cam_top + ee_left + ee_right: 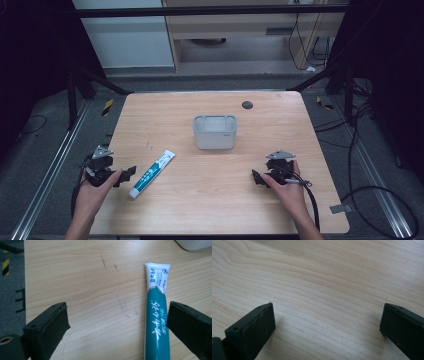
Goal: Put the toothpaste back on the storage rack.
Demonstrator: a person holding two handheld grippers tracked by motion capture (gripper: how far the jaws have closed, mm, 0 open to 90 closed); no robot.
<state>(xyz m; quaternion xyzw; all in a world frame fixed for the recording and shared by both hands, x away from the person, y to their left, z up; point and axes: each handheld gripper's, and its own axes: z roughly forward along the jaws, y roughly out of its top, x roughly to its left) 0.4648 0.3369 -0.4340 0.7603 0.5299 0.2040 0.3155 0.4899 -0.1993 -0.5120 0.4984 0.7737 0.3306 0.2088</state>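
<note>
Toothpaste tube (152, 173) — one, teal and white — lies flat on the wooden table (210, 200), toward its left front. One translucent grey bin (215, 131) stands well apart, near the middle. Two grippers rest on the table: the left gripper (125, 175), just beside the tube, and the right gripper (257, 177) — both spread wide, gripping nothing.

A lab or test room, set up for recording. A plain wooden table (210, 200) stands inside a black metal frame (210, 11), with aluminium rails (47, 182) and loose cables (372, 192) on the grey floor (30, 150), hazard tape (107, 106) there, and bare cabinets (240, 25) behind.
</note>
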